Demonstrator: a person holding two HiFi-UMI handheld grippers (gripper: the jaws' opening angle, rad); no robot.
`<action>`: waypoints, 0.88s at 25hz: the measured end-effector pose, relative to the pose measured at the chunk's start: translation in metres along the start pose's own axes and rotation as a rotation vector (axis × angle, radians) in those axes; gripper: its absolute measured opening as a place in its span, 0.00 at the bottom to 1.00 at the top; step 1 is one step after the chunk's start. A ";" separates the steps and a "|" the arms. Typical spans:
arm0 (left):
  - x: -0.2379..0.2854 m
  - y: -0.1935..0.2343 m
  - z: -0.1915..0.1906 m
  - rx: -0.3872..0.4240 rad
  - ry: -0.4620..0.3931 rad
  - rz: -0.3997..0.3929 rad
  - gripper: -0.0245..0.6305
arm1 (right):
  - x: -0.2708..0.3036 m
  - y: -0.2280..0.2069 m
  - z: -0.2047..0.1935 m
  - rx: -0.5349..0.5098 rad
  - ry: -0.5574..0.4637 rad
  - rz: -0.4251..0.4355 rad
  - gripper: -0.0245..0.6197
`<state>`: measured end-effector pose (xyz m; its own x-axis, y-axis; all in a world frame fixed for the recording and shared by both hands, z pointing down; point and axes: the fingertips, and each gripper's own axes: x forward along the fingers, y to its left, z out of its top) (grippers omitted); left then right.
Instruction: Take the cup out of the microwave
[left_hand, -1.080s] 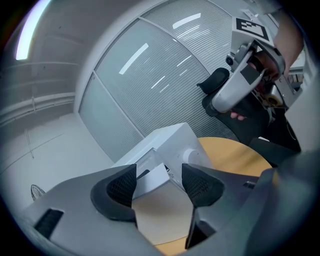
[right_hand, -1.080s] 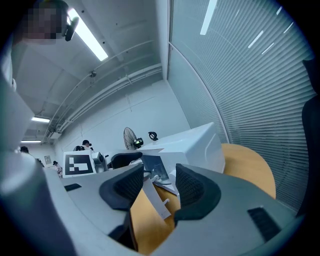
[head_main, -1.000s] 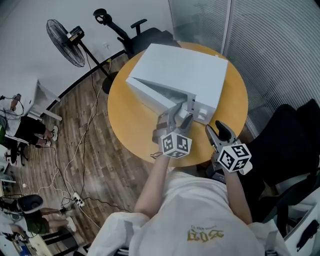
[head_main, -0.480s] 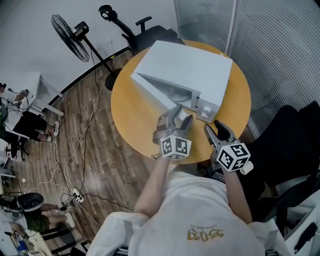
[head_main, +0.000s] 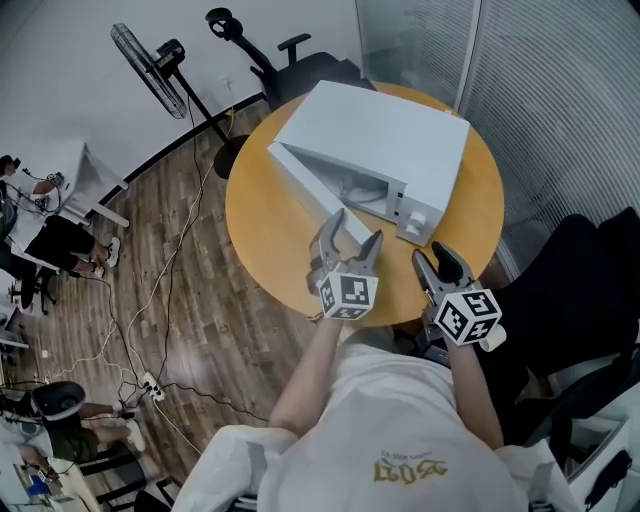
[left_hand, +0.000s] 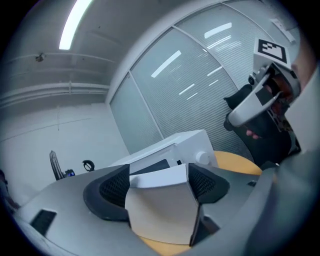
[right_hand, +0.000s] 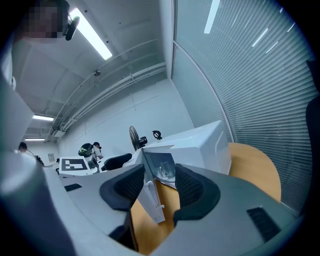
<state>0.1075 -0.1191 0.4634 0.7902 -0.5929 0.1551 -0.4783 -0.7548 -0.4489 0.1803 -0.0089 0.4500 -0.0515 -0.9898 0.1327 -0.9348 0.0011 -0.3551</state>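
Right gripper view showed the cup (right_hand: 165, 170) dead ahead inside the microwave (right_hand: 200, 145). I held the right gripper (right_hand: 161, 187) open and empty.

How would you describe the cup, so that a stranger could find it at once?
On the round orange table stands a white microwave, its door swung open. The cup sits inside it, seen best in the right gripper view. It looks like clear glass, the only see-through thing among plain white walls.
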 end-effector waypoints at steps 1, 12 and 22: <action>-0.001 0.002 -0.002 -0.034 -0.001 0.012 0.60 | 0.000 0.000 0.000 -0.001 -0.001 -0.001 0.33; -0.017 0.019 -0.015 -0.195 0.006 0.122 0.66 | -0.006 -0.001 -0.001 -0.003 -0.009 -0.014 0.33; -0.034 0.023 -0.023 -0.304 0.006 0.108 0.56 | -0.006 0.012 -0.008 -0.003 0.003 0.005 0.32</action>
<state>0.0606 -0.1222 0.4679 0.7264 -0.6755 0.1267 -0.6530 -0.7358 -0.1793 0.1668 -0.0022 0.4523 -0.0577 -0.9894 0.1336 -0.9357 0.0069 -0.3528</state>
